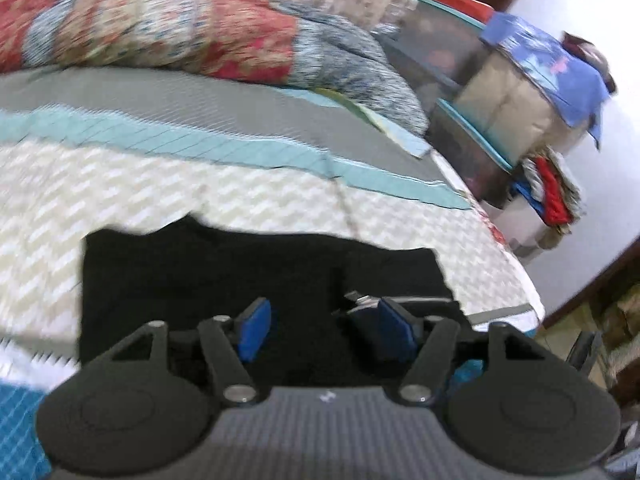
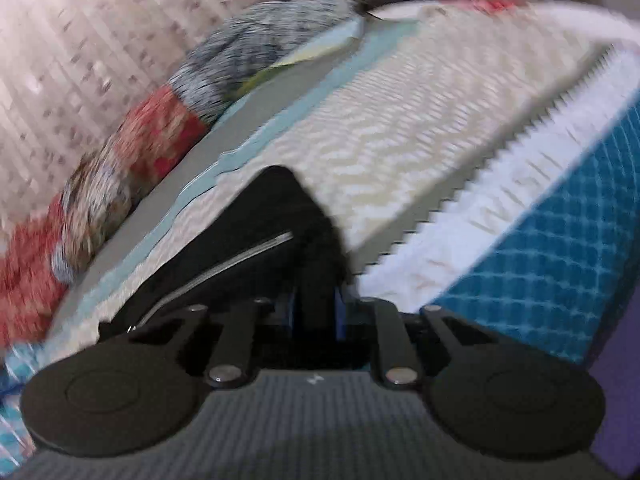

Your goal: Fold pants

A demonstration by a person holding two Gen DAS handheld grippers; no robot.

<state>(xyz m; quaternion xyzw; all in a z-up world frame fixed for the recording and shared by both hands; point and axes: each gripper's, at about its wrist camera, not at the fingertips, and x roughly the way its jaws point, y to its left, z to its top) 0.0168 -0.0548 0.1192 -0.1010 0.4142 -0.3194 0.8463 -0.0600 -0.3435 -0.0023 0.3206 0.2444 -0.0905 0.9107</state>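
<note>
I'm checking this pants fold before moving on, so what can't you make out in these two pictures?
- Near edge of the black pants, left wrist view: hidden behind the left gripper.
- Pads of the right gripper, right wrist view: buried in dark cloth, so the grip is unclear.
- Bins beside the bed, left wrist view: contents blurred.
- Quilt, right wrist view: pattern smeared by motion.
</note>
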